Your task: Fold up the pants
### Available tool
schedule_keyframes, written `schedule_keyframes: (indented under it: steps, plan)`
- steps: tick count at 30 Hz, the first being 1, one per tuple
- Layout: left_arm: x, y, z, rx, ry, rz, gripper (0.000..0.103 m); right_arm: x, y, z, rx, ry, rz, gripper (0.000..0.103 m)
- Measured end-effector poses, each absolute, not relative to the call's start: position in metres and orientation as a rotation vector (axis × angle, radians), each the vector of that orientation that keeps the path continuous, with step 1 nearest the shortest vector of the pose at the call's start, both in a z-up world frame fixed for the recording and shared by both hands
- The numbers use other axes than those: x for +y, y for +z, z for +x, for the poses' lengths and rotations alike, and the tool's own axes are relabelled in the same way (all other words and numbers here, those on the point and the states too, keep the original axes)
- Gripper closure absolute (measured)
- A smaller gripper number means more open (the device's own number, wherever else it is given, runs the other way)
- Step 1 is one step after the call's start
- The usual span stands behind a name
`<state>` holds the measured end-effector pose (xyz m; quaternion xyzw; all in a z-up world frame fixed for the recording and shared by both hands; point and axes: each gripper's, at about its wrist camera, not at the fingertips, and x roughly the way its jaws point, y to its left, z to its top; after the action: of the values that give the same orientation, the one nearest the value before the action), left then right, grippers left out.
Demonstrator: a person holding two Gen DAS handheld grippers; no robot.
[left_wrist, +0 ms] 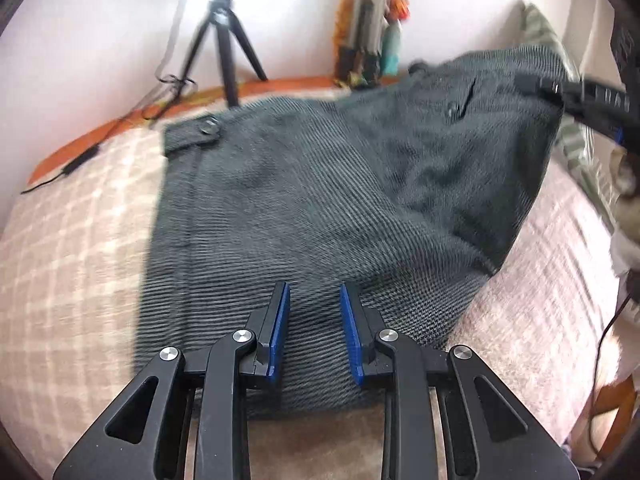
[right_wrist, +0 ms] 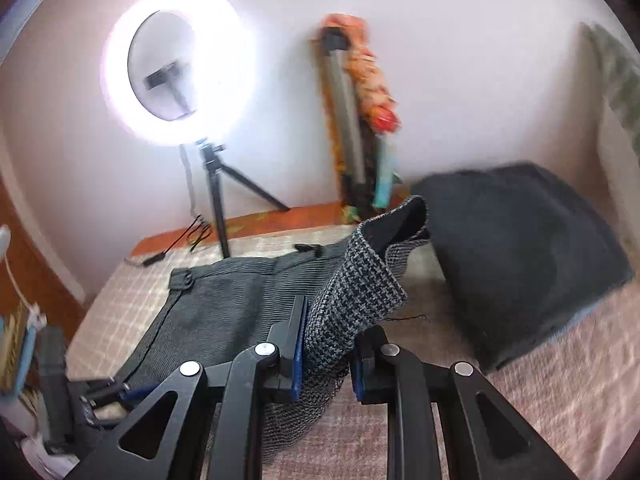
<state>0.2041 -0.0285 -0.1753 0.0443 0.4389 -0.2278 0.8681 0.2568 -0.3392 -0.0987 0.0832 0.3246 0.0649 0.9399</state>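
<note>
On bedspread (left_wrist: 72, 240), grey pants (left_wrist: 280, 200), right gripper (right_wrist: 328, 340) clamping hem, lifted.

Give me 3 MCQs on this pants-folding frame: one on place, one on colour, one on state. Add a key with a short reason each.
1. Where does the ring light stand?
A. On a tripod at the far edge of the bed
B. On the floor under the bed
C. On top of the pants

2. What colour are the pads on the gripper fingers?
A. Red
B. Blue
C. Yellow

3. What is between the jaws of the right gripper?
A. Nothing
B. A cable
C. A fold of the grey pants

Key:
1 A: the right wrist view shows it on a black tripod by the wall, past the checked bed cover.
2 B: both wrist views show blue pads.
3 C: woven grey cloth runs up from between the pads, while the left gripper holds nothing.
</note>
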Motion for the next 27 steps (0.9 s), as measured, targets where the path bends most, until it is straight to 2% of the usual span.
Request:
schedule_keyframes:
  steps: [9, 15, 27]
  plan:
    - [0.046, -0.134, 0.210, 0.828, -0.344, -0.023, 0.079, -0.255, -0.080, 0.251, 0.631, 0.246, -0.148, 0.086]
    - [0.087, -0.133, 0.220, 0.814, -0.263, -0.077, 0.079, -0.201, -0.088, 0.249, 0.641, 0.332, -0.283, 0.088]
    - [0.121, -0.147, 0.216, 0.832, -0.211, -0.119, 0.079, -0.081, -0.159, 0.246, 0.755, 0.532, -0.570, 0.091]
